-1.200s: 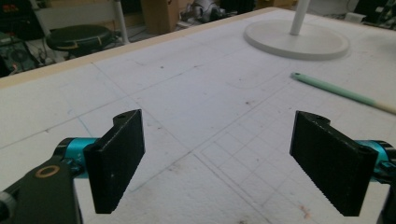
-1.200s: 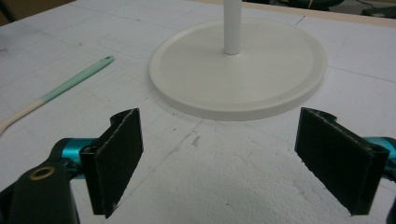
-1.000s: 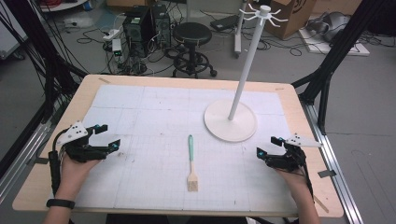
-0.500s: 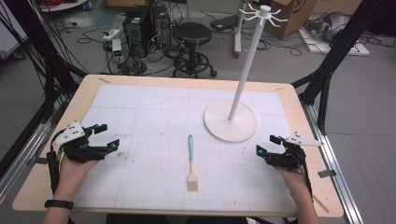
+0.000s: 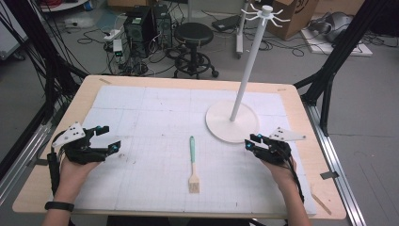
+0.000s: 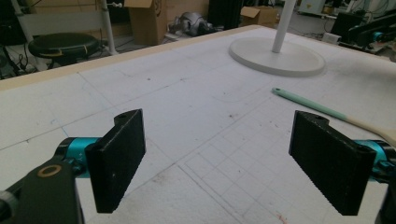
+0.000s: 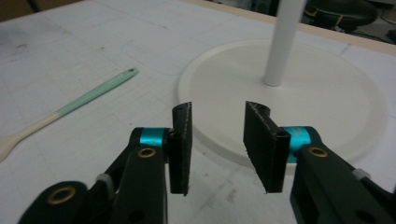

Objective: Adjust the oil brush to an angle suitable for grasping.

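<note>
Table (image 5: 155,101) unchanged, left gripper (image 5: 106,140) lower

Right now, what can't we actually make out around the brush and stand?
- Brush bristle end: cut off by the frame edge in the left and right gripper views; too small for detail in the high view.
- Stand hooks: tiny in the high view; pole cut off at the top in the gripper views.
- Left hand-held gripper body: below the frame.

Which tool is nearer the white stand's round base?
Right. The right tool sits just off the near right edge of the stand's base, jaws apart and empty. The left tool is far across the table, left of the brush.
</note>
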`<state>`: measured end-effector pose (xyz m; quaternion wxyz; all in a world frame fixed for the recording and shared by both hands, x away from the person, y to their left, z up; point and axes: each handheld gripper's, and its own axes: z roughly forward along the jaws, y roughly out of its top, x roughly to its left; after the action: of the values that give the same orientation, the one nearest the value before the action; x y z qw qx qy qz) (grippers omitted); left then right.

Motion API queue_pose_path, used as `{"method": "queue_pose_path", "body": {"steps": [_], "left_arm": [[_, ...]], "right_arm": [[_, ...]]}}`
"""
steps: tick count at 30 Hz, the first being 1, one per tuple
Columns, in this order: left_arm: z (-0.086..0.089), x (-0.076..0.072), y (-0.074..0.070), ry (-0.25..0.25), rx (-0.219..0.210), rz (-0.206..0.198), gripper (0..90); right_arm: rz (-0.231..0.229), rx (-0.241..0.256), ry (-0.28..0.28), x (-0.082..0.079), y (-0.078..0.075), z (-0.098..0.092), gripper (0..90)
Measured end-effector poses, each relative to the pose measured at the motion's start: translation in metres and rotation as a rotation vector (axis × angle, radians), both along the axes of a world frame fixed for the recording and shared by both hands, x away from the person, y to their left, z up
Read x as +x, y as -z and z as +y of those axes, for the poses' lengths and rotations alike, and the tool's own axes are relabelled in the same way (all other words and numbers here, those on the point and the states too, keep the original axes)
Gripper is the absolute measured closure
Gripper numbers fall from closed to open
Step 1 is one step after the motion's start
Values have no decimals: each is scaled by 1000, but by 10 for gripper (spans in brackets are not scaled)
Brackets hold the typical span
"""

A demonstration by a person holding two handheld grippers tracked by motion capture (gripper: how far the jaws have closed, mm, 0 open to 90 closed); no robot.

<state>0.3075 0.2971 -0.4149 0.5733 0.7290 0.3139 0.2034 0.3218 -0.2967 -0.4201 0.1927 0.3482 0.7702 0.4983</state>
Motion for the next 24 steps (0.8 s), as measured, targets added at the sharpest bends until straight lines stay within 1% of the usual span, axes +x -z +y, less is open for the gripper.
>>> {"method": "queue_pose_path", "body": {"steps": [1, 3, 6, 9, 12, 13, 14, 16, 19, 21, 24], "left_arm": [[0, 0, 0, 2, -3, 2, 194], [-1, 0, 0, 8, -9, 4, 195], [-1, 0, 0, 16, -32, 2, 199], [-2, 0, 0, 19, -35, 2, 203], [-1, 0, 0, 21, -37, 2, 203], [-1, 0, 0, 22, -43, 2, 203], [-1, 0, 0, 25, -47, 1, 203], [-1, 0, 0, 31, -50, -4, 203], [-1, 0, 0, 35, -53, -1, 205], [-2, 0, 0, 35, -50, -2, 207], [-1, 0, 0, 35, -59, -1, 206]], "right_arm": [[-3, -8, -10, 2, 0, 6, 681], [4, -22, -42, 5, 0, 17, 720], [5, -46, -79, 10, 0, 34, 776], [17, -58, -117, 16, -1, 49, 821], [28, -70, -154, 20, -1, 65, 849], [38, -71, -161, 21, 0, 69, 849], [38, -81, -175, 24, 1, 75, 849], [52, -90, -195, 27, 2, 84, 866], [60, -98, -224, 31, 5, 97, 890], [70, -109, -239, 33, 7, 107, 892], [82, -128, -263, 37, 9, 120, 895]]}}
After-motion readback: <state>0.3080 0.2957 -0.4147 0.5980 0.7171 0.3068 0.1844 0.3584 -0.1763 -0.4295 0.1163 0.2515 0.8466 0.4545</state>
